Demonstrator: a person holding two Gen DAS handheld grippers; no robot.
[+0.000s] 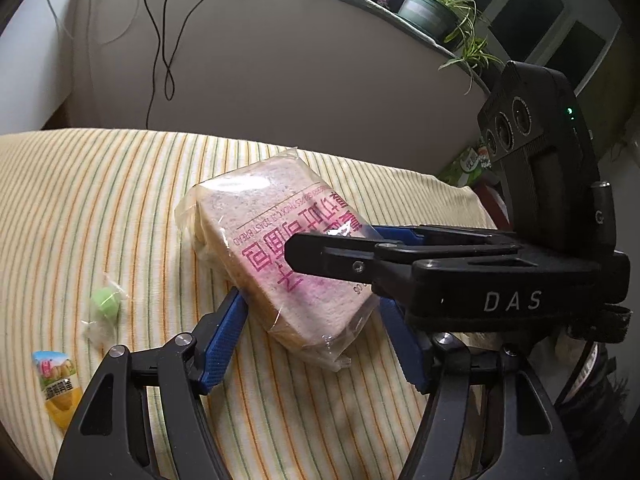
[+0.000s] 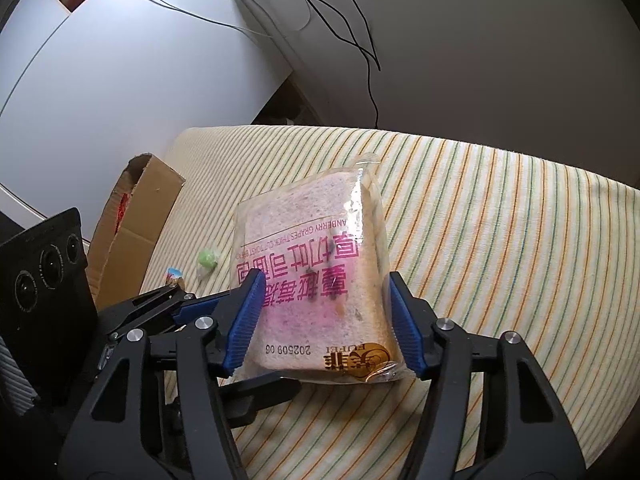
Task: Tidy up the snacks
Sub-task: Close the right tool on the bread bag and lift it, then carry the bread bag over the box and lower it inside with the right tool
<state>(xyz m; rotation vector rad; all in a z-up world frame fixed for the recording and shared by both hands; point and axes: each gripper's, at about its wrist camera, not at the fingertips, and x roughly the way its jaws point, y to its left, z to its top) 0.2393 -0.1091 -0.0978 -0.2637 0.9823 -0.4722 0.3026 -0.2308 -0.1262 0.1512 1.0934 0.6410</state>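
Bread point(image 2: 312, 280): lying bagged on the striped cloth point(image 2: 500, 220).
Right gripper point(image 2: 324, 316): pinching the bread's sides.
Left gripper point(image 1: 316, 332): standing spread, bread between, not pressing.

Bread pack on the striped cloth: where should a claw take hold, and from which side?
Grip the bread pack across its two long side edges, near the end closest to the cameras, coming down from above. It lies flat and slab-shaped on the striped cloth, so the crimped ends are floppy and the sides firm. The right claw already straddles that end.
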